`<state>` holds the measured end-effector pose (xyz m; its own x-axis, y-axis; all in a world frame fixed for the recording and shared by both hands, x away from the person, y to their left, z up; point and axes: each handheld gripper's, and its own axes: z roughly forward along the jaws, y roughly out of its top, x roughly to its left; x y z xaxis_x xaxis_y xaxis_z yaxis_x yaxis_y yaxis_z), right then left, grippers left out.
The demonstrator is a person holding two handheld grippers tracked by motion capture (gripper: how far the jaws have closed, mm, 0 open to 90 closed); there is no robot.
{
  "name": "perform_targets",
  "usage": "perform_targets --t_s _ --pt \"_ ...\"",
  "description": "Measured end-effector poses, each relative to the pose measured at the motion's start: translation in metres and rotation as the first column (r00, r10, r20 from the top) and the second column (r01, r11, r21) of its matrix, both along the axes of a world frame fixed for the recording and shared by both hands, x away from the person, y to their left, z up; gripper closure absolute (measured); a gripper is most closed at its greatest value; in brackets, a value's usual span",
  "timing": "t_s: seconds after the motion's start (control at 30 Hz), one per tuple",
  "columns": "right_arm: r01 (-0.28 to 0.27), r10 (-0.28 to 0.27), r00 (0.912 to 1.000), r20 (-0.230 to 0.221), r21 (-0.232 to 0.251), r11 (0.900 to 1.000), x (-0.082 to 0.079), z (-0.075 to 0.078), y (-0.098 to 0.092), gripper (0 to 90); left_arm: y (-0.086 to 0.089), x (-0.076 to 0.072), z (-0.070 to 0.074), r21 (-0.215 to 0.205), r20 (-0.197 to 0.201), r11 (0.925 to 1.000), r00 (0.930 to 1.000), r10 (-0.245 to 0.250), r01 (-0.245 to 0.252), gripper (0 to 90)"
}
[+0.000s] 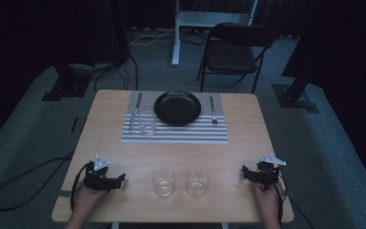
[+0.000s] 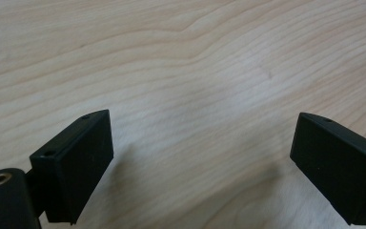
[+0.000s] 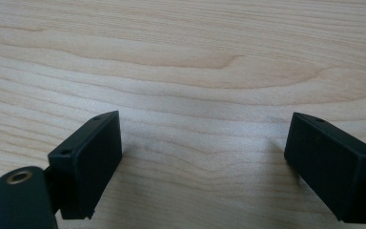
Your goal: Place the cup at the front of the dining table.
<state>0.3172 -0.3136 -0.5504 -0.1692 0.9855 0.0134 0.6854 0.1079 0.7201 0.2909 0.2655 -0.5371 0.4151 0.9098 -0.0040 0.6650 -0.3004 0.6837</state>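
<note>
Near the front edge of the desk [image 1: 100, 143], two glasses [image 1: 164, 182] stand untouched between the left gripper [image 1: 119, 179] and right gripper [image 1: 246, 172]. Both sets of fingers are spread, empty. One glass [image 1: 147, 122] already sits on the placemat [image 1: 171, 136]; two remain.

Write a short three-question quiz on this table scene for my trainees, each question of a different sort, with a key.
1. How many glasses stand on the table?
2. True or false: the fork lies on the plate.
3. Which gripper is nearer the left front glass? A) left gripper B) right gripper

Key:
1. Three: two at the front, one glass on the striped mat, beside the knife.
2. False; it lies on the striped mat, right of the plate.
3. A
</note>
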Motion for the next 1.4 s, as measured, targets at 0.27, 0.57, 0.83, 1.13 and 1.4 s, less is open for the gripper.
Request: perform_targets --t_s 0.27,0.57,0.83,1.13,1.4 --pt "0.0 0.0 1.0 0.0 0.0 1.0 0.0 0.0 0.0 11.9 0.013 -0.008 -0.001 -0.006 0.002 0.9992 0.9993 0.038 -0.038 7.7" --pt "0.0 0.0 1.0 0.0 0.0 1.0 0.0 0.0 0.0 11.9 0.03 -0.017 -0.001 -0.01 0.001 0.9973 0.9973 0.073 -0.073 7.7" --pt "0.0 0.0 1.0 0.0 0.0 1.0 0.0 0.0 0.0 11.9 0.041 -0.023 -0.002 -0.009 -0.005 0.9965 0.9965 0.083 -0.083 7.8" --pt "0.0 0.0 1.0 0.0 0.0 1.0 0.0 0.0 0.0 11.9 0.051 -0.032 -0.001 -0.009 -0.001 0.9944 0.9945 0.105 -0.105 7.8" --pt "0.0 0.0 1.0 0.0 0.0 1.0 0.0 0.0 0.0 11.9 0.06 -0.041 -0.002 -0.04 0.011 0.987 0.9876 0.156 -0.156 7.7"
